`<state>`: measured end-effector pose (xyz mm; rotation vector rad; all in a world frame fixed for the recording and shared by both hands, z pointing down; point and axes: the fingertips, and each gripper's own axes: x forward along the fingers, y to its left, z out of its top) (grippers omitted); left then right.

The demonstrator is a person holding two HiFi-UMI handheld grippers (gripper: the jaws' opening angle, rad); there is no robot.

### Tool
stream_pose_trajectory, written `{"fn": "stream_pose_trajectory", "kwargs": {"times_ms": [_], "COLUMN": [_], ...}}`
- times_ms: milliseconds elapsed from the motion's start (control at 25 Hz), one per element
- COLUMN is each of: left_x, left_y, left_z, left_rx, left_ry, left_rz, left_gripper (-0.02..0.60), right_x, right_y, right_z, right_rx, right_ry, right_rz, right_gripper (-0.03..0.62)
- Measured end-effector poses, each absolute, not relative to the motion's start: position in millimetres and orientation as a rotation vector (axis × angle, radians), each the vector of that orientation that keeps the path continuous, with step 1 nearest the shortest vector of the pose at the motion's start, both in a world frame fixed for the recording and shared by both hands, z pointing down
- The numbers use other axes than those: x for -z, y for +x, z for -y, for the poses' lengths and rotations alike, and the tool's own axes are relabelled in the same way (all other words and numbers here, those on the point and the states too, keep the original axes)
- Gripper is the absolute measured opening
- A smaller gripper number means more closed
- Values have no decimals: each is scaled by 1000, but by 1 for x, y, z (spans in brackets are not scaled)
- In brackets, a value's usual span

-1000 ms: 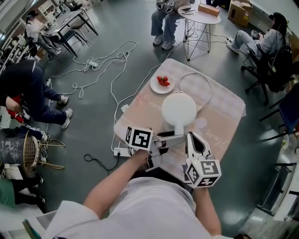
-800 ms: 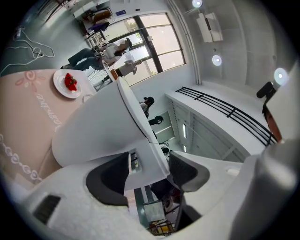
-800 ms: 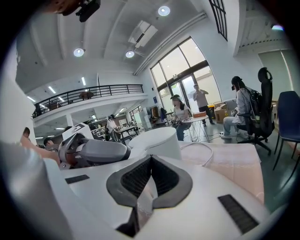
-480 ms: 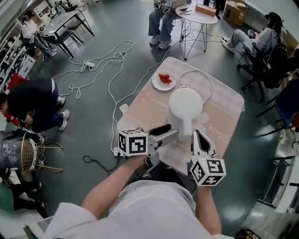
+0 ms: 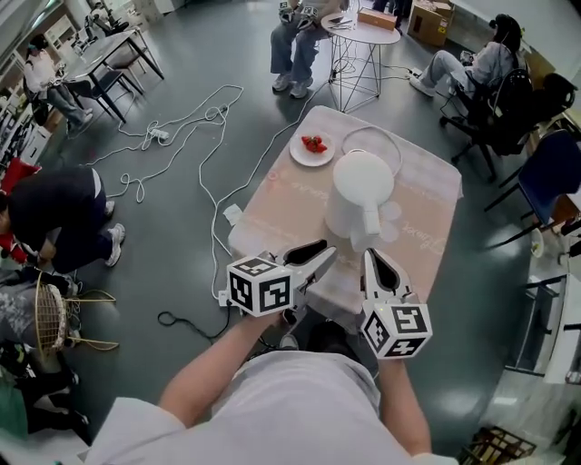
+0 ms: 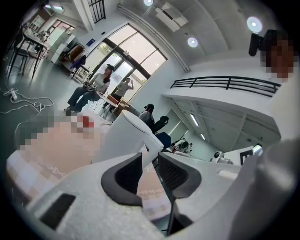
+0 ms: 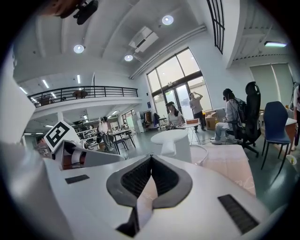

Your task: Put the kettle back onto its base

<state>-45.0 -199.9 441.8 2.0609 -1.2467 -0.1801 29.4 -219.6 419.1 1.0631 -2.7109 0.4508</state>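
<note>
The white kettle [image 5: 361, 192] stands upright in the middle of the cloth-covered table [image 5: 290, 204], its handle [image 5: 370, 222] facing me. It also shows in the left gripper view [image 6: 123, 136] and the right gripper view [image 7: 171, 140]. A white cable loop [image 5: 370, 136] lies behind it. The kettle hides what is under it, so I cannot tell whether it stands on its base. My left gripper [image 5: 325, 253] [image 6: 150, 159] hovers near the table's near edge, short of the handle, its jaws closing on nothing. My right gripper [image 5: 369, 256] [image 7: 150, 158] is shut and empty beside it.
A white plate of strawberries [image 5: 311, 148] sits at the table's far left. Cables [image 5: 182, 136] run over the floor on the left. A round wire-legged side table [image 5: 359, 27], seated people and chairs stand beyond the table and to the right.
Both grippers have drawn back from the kettle's handle toward me. The left gripper has rolled and its jaws have narrowed. The kettle stays upright on the table.
</note>
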Motion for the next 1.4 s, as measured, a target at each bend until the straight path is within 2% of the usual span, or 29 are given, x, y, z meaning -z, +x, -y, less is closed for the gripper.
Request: {"fn": "stream_pose_trajectory", "kwargs": {"times_ms": [560, 1400], "left_x": [-427, -418], "left_y": [-34, -27], "left_z": [155, 128], "left_rx": [56, 6], "left_ry": [2214, 2294], "left_rz": [1306, 1294], "left_gripper": [11, 6], "right_x": [-411, -405], "right_y": [16, 18], "right_z": [153, 122], "right_rx": [-399, -368], "right_ry": [1029, 1076], "right_rz": [2708, 2696], "right_gripper": [3, 3]}}
